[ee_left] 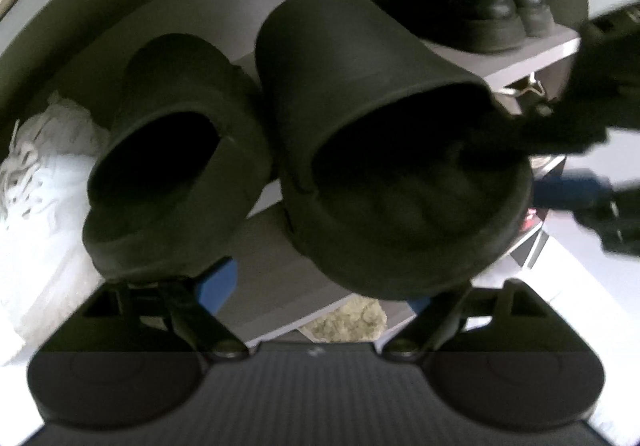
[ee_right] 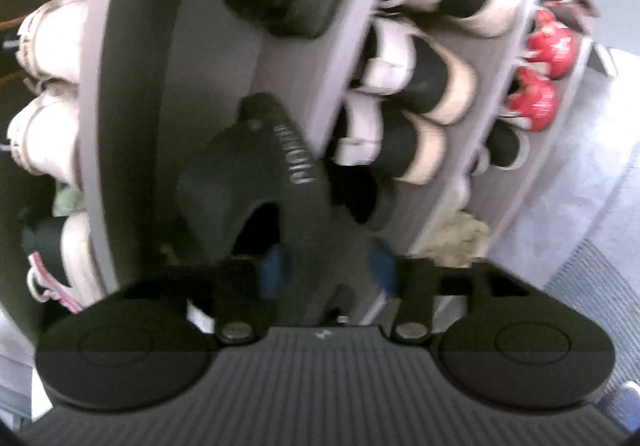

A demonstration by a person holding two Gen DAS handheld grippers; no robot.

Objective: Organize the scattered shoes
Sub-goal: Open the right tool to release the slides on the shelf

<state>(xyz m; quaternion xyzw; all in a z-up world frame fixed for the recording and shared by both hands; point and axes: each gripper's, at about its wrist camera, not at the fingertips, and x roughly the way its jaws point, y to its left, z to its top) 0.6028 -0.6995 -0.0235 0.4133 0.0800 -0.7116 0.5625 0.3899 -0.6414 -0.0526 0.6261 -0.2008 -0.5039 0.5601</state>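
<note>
Two dark slides stand side by side on a grey shelf in the left wrist view: the left slide and the right slide. My left gripper sits just below them, open wide, its blue pads clear of both. From the right, a black finger of my right gripper reaches into the right slide's opening. In the right wrist view, my right gripper is shut on the edge of a dark slide with raised lettering on its strap. The picture is blurred.
Black leather shoes stand on the shelf above, and a white sneaker lies left of the slides. The rack holds black-and-white sneakers, red shoes and pale sneakers. Grey carpet lies to the right.
</note>
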